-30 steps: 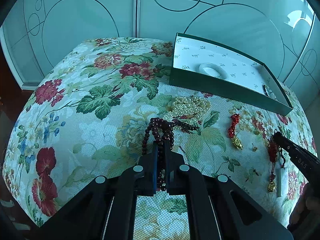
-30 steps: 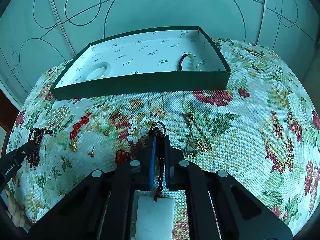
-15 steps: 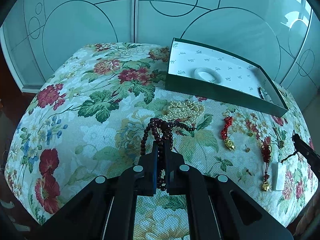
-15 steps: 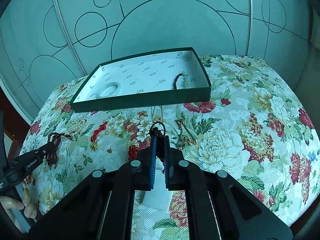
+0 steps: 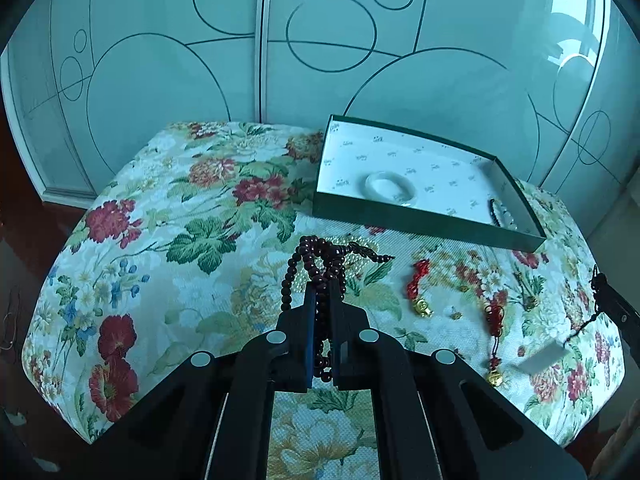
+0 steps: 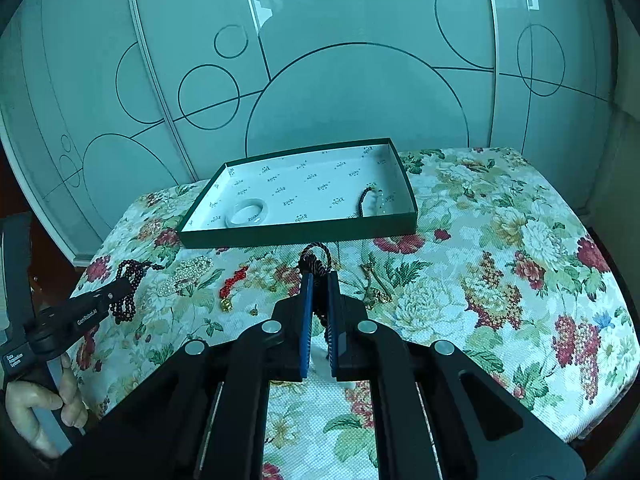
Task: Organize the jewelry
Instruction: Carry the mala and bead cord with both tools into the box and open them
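Both grippers clamped on limp strung pieces, held above the floral cloth.

Left gripper pinches dark red bead strand; right gripper pinches black cord loop. Both flexible, likely light; grip mid-strand.

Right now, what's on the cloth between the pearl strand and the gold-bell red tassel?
Right wrist view: the red knot charm lies between pearl strand and tassel; a tiny gold piece sits nearby.
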Motion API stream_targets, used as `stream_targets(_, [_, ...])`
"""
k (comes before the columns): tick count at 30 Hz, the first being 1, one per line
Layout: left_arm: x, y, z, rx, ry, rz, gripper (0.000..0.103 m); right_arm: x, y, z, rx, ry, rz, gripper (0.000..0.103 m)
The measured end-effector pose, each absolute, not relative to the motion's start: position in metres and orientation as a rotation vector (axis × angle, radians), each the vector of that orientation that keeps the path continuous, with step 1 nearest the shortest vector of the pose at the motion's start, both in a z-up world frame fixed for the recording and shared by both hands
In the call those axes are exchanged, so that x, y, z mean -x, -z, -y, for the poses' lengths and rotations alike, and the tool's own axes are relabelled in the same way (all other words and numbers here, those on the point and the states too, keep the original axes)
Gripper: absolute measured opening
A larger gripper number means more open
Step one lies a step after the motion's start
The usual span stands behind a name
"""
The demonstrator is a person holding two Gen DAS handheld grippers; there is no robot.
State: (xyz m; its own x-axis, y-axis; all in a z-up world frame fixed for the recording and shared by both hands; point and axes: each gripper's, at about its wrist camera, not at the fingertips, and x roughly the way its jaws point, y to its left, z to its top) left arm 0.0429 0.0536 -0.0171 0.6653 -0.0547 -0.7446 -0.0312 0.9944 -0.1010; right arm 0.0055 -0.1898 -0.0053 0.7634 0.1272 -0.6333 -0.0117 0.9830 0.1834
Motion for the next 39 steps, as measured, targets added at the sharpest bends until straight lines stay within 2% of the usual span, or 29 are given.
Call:
stream_targets(8, [-0.054, 0.003, -0.045, 0.102, 0.027, -0.817, 0.005, -0.015, -0.014, 0.195, -0.178, -0.065, -0.639, 0.007])
stream_targets(23, [-0.116, -0.029, -0.015, 0.072, 0.073, -0.74, 0.005, -0.085, -0.054, 0.203, -0.195, -0.062, -0.53, 0.007])
stream_targets(31, [-0.162, -0.025, 0.002, 0.065, 0.097, -0.738, 0.005, -0.133, -0.053, 0.203, -0.208, -0.072, -0.525, 0.007])
stream_targets(39, [-0.194, 0.005, 0.013, 0.044, 0.096, -0.775, 0.005, -0.162, -0.026, 0.2, -0.208, -0.058, -0.575, 0.007])
